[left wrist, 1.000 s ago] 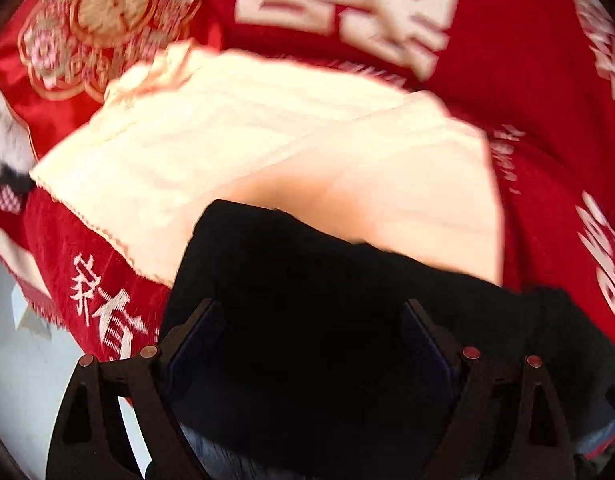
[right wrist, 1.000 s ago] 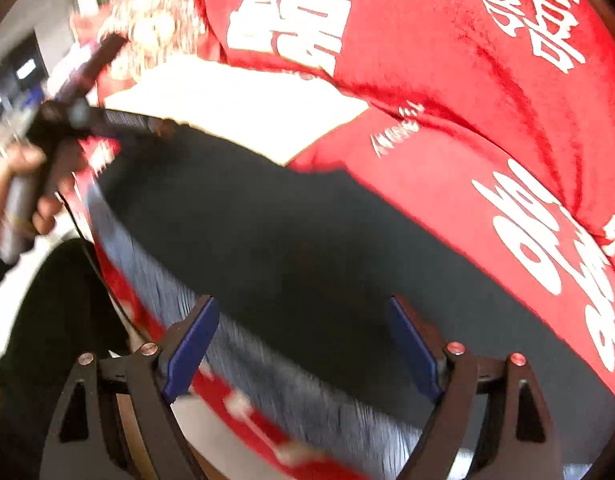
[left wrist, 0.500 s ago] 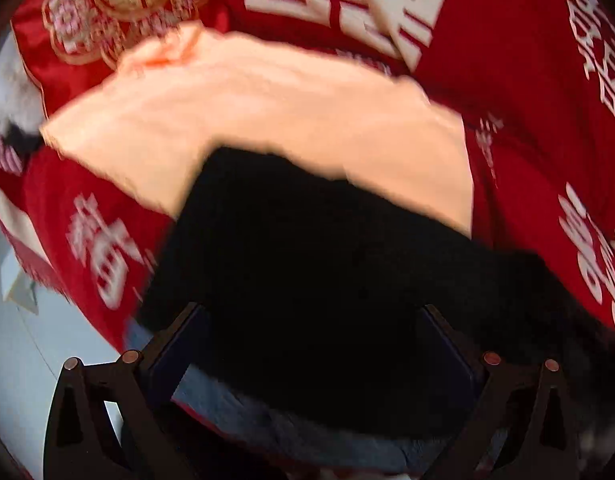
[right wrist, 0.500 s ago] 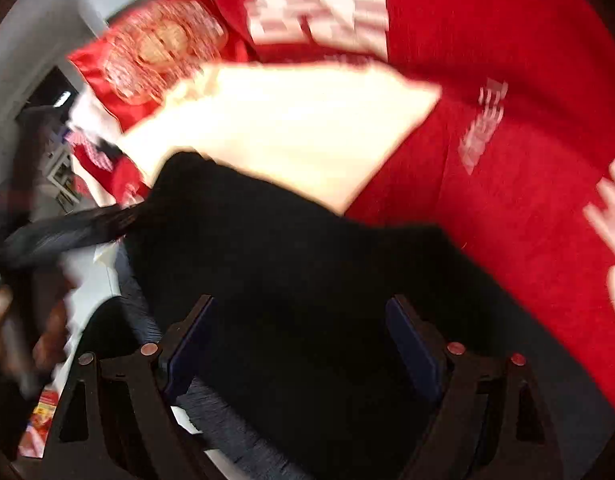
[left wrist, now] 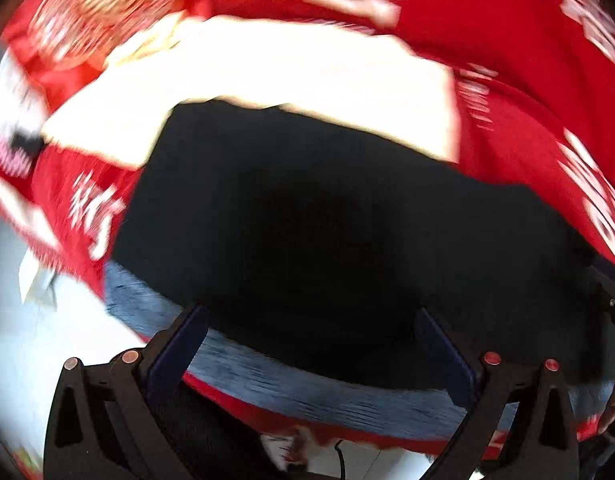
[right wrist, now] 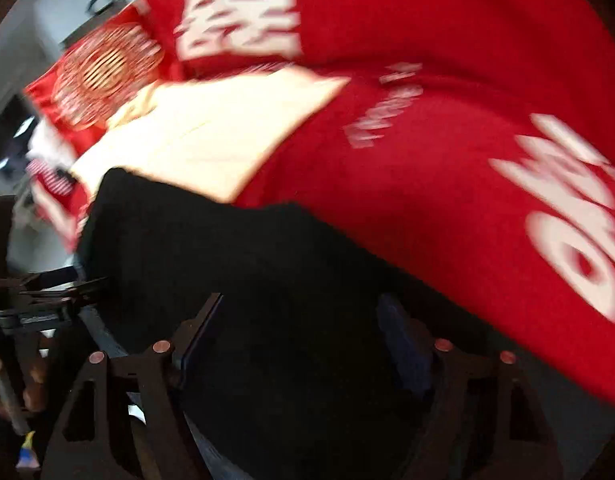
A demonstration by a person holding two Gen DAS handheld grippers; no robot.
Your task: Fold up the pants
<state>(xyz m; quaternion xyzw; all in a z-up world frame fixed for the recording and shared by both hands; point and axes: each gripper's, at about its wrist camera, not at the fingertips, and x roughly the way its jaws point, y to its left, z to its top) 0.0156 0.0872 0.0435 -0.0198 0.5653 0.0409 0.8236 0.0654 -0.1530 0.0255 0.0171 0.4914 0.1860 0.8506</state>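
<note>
Black pants (left wrist: 327, 240) lie spread across the red quilt (left wrist: 527, 92) for folding, left gripper (left wrist: 307, 344) fully open and empty above them, right gripper (right wrist: 299, 336) closing over their fabric, nothing visibly pinched.

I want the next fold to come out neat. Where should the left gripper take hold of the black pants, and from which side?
Probably the near hem of the pants, where the grey-blue edge hangs at the red cloth's front. Come from the near side, one finger over and one under: the rest lies flat, offering no edge. The left gripper hangs open above it.
</note>
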